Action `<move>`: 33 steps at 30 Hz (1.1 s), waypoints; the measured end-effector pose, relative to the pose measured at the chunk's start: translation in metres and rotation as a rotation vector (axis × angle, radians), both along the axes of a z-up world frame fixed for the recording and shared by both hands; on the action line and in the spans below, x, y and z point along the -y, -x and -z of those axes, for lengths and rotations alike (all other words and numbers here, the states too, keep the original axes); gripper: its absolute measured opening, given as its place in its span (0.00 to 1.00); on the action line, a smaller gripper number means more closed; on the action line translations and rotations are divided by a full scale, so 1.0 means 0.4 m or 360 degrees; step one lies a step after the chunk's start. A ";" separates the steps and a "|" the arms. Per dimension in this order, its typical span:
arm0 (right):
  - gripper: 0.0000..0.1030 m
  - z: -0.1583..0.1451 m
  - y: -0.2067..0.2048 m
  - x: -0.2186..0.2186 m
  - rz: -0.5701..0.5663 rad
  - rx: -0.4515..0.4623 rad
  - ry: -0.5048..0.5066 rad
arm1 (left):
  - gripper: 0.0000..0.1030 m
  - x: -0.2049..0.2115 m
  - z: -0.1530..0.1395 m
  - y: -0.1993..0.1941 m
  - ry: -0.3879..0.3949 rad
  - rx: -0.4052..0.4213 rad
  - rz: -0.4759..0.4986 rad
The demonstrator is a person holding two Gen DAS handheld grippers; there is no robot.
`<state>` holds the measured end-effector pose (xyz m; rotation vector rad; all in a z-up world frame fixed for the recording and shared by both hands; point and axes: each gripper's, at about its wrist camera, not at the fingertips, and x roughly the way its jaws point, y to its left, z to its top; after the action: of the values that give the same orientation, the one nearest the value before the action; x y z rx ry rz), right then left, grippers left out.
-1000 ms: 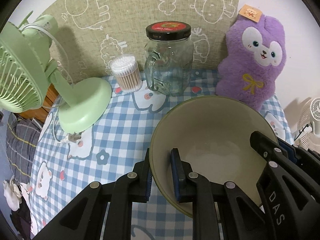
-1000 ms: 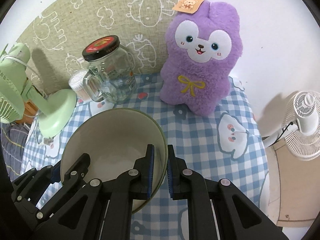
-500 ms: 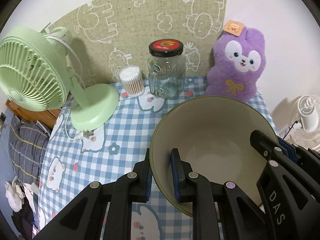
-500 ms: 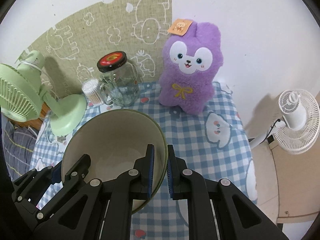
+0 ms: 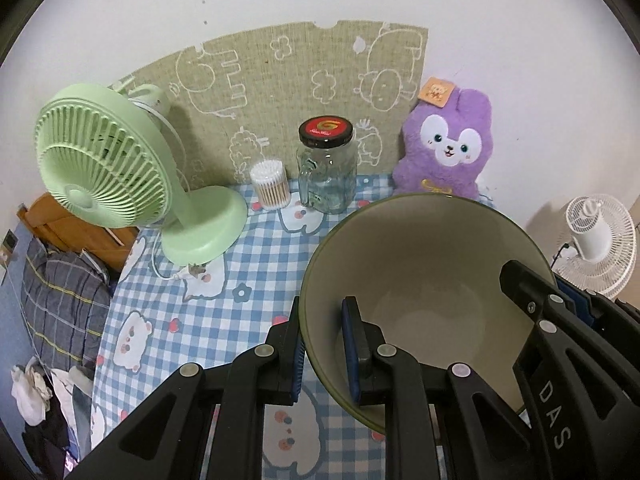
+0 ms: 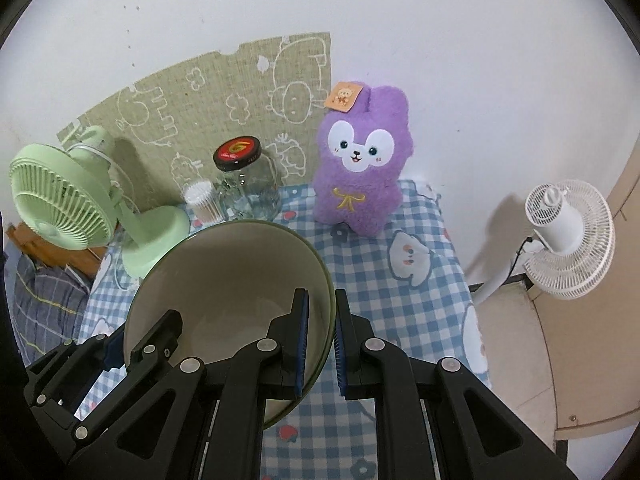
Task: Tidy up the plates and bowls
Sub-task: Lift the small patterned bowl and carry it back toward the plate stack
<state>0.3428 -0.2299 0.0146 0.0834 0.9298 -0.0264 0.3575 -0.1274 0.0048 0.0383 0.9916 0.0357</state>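
Note:
A large bowl (image 5: 420, 264), cream inside with a dark green outside, hangs in the air above the checked tablecloth (image 5: 224, 280). My left gripper (image 5: 323, 344) is shut on its left rim, one finger inside and one outside. My right gripper (image 6: 320, 336) is shut on the bowl's (image 6: 232, 276) right rim in the same way. Each gripper shows at the edge of the other's view. No plates or other bowls are in view.
At the back of the table stand a green desk fan (image 5: 108, 160), a tub of cotton swabs (image 5: 270, 184), a glass jar with a black lid (image 5: 326, 168) and a purple plush rabbit (image 5: 444, 152). A white fan (image 6: 568, 236) stands off the table's right edge.
Both grippers have lifted the bowl higher and pulled back from the wall. The table items look smaller and farther, and more of the wall and both fans shows.

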 end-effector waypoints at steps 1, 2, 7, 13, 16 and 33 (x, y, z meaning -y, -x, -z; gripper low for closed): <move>0.14 -0.009 0.014 0.000 0.0007 0.0006 -0.0001 | 0.14 0.001 -0.010 0.011 -0.0004 0.0009 0.0006; 0.14 -0.015 0.024 -0.002 0.0010 0.0011 0.0001 | 0.14 0.001 -0.017 0.019 -0.0005 0.0015 0.0010; 0.14 -0.054 0.086 -0.007 0.0029 0.0037 0.0016 | 0.14 -0.003 -0.053 0.070 0.0002 0.0040 0.0036; 0.14 -0.087 0.177 -0.021 0.0060 0.0061 0.0031 | 0.14 -0.017 -0.087 0.142 0.0021 0.0061 0.0063; 0.14 -0.095 0.216 -0.037 0.0063 0.0071 0.0037 | 0.14 -0.028 -0.097 0.181 0.0042 0.0060 0.0072; 0.14 -0.089 0.423 -0.146 0.0072 0.0088 0.0053 | 0.14 -0.119 -0.111 0.374 0.0016 0.0114 0.0112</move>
<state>0.1735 -0.1717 0.0504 0.0738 0.8718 -0.0813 0.2080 -0.0798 0.0493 0.0624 0.9180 -0.0325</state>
